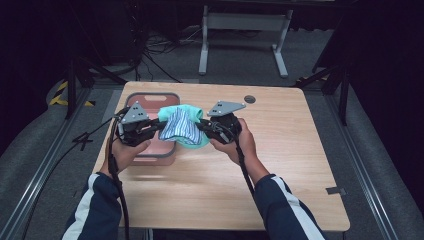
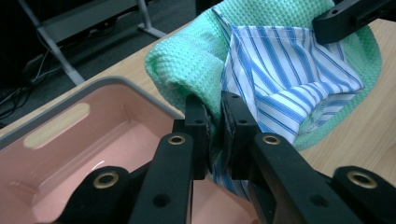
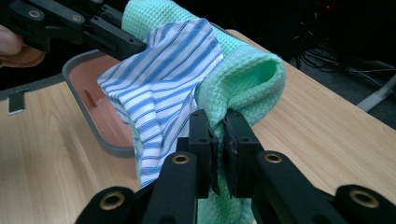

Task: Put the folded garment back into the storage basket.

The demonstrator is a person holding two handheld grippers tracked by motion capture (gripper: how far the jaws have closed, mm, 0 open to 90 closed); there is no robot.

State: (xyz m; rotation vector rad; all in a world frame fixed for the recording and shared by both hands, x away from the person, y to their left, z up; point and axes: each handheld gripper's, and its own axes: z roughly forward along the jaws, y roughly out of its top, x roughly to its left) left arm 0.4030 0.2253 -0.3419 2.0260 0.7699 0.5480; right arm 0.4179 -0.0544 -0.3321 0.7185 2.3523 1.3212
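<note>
With both my left gripper [image 2: 214,135] and right gripper [image 3: 218,149] clamped on the green waffle cloth [image 1: 196,112] and the blue striped cloth [image 1: 179,127] bunched against it, I hold the bundle in the air at the pink bin's [image 1: 134,98] right rim. I judge this the carry step: next, swing left over the bin and let go. Bare table [image 1: 280,150] lies open to my right.
</note>
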